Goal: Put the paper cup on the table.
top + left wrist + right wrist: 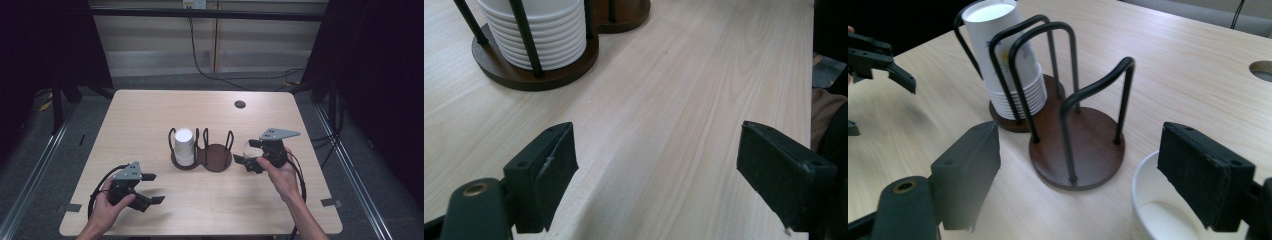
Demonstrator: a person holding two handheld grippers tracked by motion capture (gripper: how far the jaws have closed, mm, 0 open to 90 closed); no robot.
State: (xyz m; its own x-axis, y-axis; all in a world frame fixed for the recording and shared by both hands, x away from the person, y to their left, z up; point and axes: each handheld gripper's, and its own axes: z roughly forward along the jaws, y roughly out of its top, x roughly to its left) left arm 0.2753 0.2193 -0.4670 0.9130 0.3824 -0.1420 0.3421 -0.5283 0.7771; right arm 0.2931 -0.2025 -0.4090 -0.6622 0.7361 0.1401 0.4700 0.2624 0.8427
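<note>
A dark wooden two-place cup holder [218,159] with black wire loops stands mid-table. Its left place holds a stack of white paper cups [183,146], which also appears in the left gripper view [539,35] and the right gripper view [1008,65]. The holder's right place [1083,150] is bare. A single white cup [247,146] stands upright just right of the holder. My right gripper [252,154] is open at this cup [1158,215], one jaw over its mouth and the other outside its rim. My left gripper [152,188] is open over bare table near the front left.
A round hole [240,104] sits in the tabletop at the back right. The table's front edge [200,234] is close behind both hands. A black cable [200,65] runs across the floor beyond the far edge.
</note>
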